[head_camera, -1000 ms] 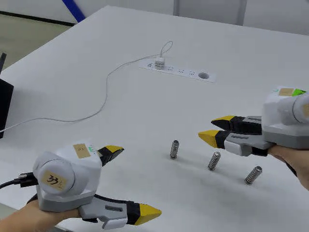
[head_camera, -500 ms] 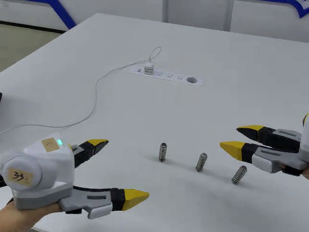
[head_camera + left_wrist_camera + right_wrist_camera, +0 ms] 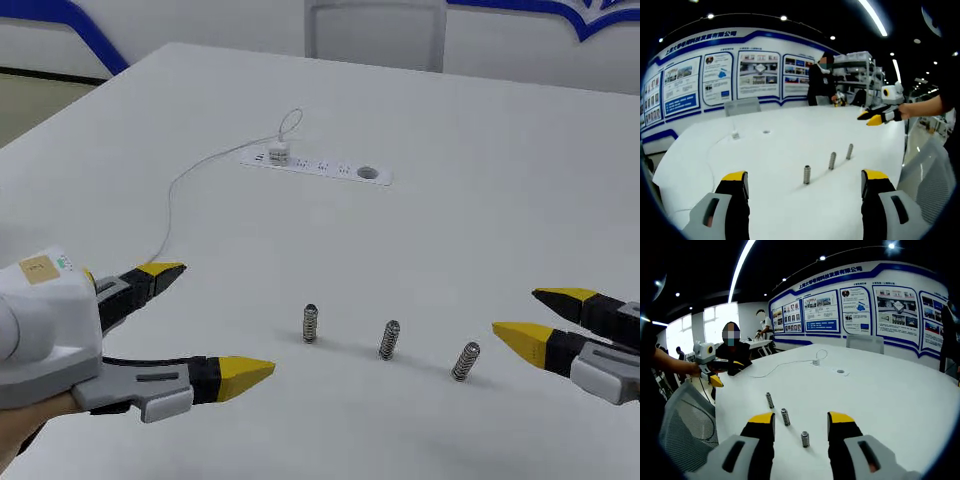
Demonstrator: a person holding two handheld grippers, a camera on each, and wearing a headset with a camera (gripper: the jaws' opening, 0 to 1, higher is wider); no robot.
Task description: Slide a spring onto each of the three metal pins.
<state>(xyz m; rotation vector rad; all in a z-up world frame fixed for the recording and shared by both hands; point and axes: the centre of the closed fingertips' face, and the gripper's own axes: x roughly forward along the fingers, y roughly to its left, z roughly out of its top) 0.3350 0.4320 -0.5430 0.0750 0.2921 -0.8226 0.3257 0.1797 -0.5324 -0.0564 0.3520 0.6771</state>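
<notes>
My left tool (image 3: pixel 225 318) and right tool (image 3: pixel 518 311) gape empty; three springs (image 3: pixel 389 340) stand upright on the tabletop (image 3: pixel 450 220) between them, untouched.

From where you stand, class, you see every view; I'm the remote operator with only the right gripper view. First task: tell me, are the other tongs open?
Observer: Yes; the head view shows the yellow-tipped grey left tongs wide open and empty.
Operator: Where are they relative to the row?
Observer: Left of the leftmost upright coiled metal spring, apart from it.
Operator: And mine, seen from above?
Observer: The right tongs hang right of the rightmost spring, touching nothing.
</notes>
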